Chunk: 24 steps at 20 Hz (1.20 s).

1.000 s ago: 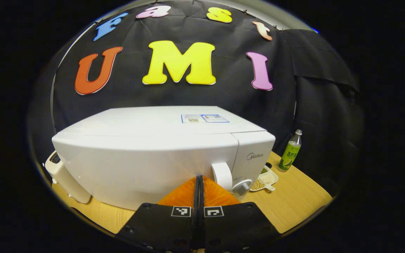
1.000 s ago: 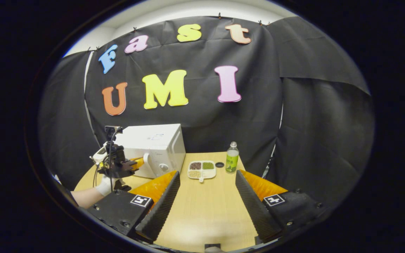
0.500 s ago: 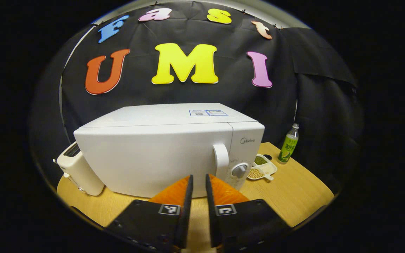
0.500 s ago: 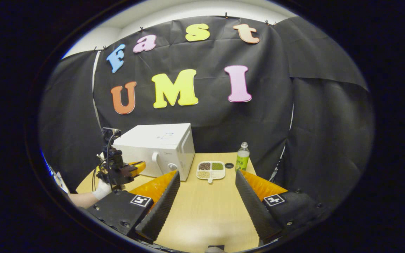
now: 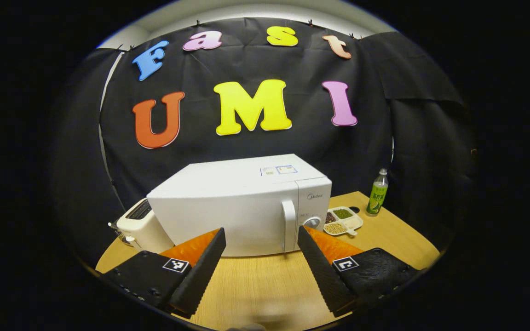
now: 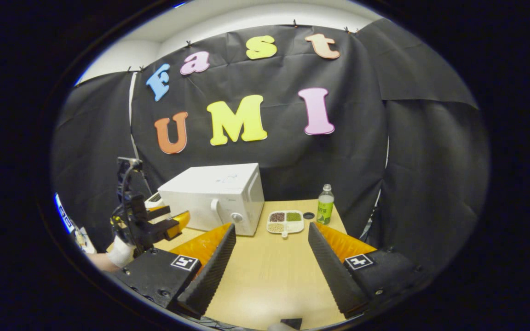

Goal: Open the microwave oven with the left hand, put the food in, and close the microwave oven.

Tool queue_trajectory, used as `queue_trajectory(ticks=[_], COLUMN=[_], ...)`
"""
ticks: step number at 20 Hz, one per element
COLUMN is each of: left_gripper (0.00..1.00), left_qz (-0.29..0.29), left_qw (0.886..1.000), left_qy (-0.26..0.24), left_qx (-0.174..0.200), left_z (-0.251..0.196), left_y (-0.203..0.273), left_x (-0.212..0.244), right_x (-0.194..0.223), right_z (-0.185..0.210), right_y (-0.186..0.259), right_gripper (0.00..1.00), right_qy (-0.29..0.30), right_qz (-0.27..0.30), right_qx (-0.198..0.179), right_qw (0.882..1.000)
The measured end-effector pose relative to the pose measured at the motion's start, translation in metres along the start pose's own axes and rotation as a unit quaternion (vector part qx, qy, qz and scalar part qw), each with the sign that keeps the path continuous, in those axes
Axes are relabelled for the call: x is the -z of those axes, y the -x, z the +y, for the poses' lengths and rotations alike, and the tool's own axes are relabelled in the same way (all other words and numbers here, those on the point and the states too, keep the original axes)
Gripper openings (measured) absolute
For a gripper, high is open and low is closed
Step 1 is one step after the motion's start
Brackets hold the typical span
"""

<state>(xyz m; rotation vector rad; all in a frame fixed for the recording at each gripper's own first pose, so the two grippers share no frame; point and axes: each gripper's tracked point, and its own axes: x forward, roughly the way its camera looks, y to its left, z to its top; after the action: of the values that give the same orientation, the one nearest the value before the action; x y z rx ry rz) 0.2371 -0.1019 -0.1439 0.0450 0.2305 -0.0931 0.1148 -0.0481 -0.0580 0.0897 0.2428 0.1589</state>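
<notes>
Your microwave (image 5: 246, 207) sits shut at the back left of the table (image 5: 384, 239), the food tray (image 5: 342, 220) just beside its right. Your left gripper (image 5: 261, 239) and right gripper (image 6: 272, 234) both gape wide, holding nothing.

Bare table (image 5: 256, 285) before shut microwave (image 5: 242, 216).

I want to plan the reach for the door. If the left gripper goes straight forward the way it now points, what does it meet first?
Most likely the microwave oven: the open left gripper points at its closed door, just left of the door handle. Bare table lies between; depth is hard to judge.
</notes>
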Motion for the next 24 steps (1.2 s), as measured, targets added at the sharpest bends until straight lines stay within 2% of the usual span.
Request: queue_trajectory(ticks=[1, 2, 3, 4, 5, 8, 9, 12, 13, 14, 15, 16, 17, 18, 19, 20, 22, 23, 24], left_gripper=[0.97, 0.9, 0.97, 0.97, 0.97, 0.97, 0.97, 0.97, 0.97, 0.97, 0.97, 0.97, 0.97, 0.96, 0.96, 0.96, 0.96, 0.96, 0.96], left_qz=[-0.013, -0.023, -0.034, -0.043, -0.052, -0.079, -0.083, -0.074, -0.072, -0.07, -0.07, -0.069, -0.071, -0.072, -0.071, -0.073, -0.078, -0.081, -0.084], left_qw=[1.0, 1.0, 0.999, 0.999, 0.999, 0.997, 0.997, 0.997, 0.997, 0.997, 0.997, 0.997, 0.996, 0.996, 0.996, 0.996, 0.995, 0.995, 0.995], left_qy=[0.002, 0.001, 0.0, 0.0, 0.001, -0.001, 0.001, 0.017, 0.023, 0.026, 0.027, 0.028, 0.031, 0.033, 0.034, 0.033, 0.031, 0.032, 0.033], left_qx=[0.003, 0.008, 0.01, 0.014, 0.016, 0.005, 0.001, -0.011, -0.014, -0.019, -0.028, -0.035, -0.037, -0.036, -0.039, -0.042, -0.047, -0.049, -0.049], left_z=[0.001, 0.004, 0.008, 0.011, 0.014, 0.042, 0.05, 0.073, 0.08, 0.087, 0.096, 0.104, 0.108, 0.11, 0.115, 0.12, 0.126, 0.129, 0.132], left_y=[0.015, 0.031, 0.047, 0.064, 0.083, 0.133, 0.147, 0.188, 0.201, 0.212, 0.221, 0.23, 0.237, 0.243, 0.248, 0.253, 0.258, 0.261, 0.262], left_x=[-0.011, -0.021, -0.03, -0.038, -0.048, -0.068, -0.07, -0.067, -0.065, -0.062, -0.061, -0.058, -0.058, -0.057, -0.055, -0.057, -0.062, -0.064, -0.067], right_x=[-0.003, -0.008, -0.01, -0.013, -0.015, -0.021, -0.023, -0.022, -0.024, -0.027, -0.027, -0.028, -0.028, -0.029, -0.029, -0.03, -0.033, -0.034, -0.036], right_z=[0.003, 0.007, 0.011, 0.017, 0.025, 0.049, 0.057, 0.078, 0.083, 0.089, 0.093, 0.096, 0.1, 0.102, 0.103, 0.103, 0.105, 0.104, 0.105], right_y=[0.007, 0.015, 0.024, 0.031, 0.039, 0.059, 0.064, 0.077, 0.081, 0.086, 0.089, 0.093, 0.096, 0.097, 0.098, 0.101, 0.106, 0.108, 0.11], right_gripper=[1.0, 0.92, 1.0, 1.0, 0.92, 0.92, 1.0, 1.0, 0.92, 0.92, 0.92, 1.0, 0.92, 1.0, 0.92, 1.0, 1.0, 0.92, 0.92], right_qy=[0.004, 0.007, 0.012, 0.017, 0.022, 0.051, 0.055, 0.053, 0.048, 0.042, 0.04, 0.039, 0.037, 0.035, 0.033, 0.032, 0.031, 0.032, 0.034], right_qz=[-0.008, -0.016, -0.024, -0.031, -0.037, -0.056, -0.062, -0.073, -0.079, -0.086, -0.09, -0.093, -0.097, -0.099, -0.099, -0.101, -0.108, -0.111, -0.113], right_qx=[0.006, 0.014, 0.021, 0.026, 0.029, 0.035, 0.036, 0.043, 0.046, 0.047, 0.049, 0.051, 0.052, 0.053, 0.055, 0.057, 0.06, 0.061, 0.062], right_qw=[1.0, 1.0, 0.999, 0.999, 0.999, 0.997, 0.996, 0.995, 0.995, 0.994, 0.994, 0.994, 0.993, 0.993, 0.993, 0.993, 0.992, 0.991, 0.991])
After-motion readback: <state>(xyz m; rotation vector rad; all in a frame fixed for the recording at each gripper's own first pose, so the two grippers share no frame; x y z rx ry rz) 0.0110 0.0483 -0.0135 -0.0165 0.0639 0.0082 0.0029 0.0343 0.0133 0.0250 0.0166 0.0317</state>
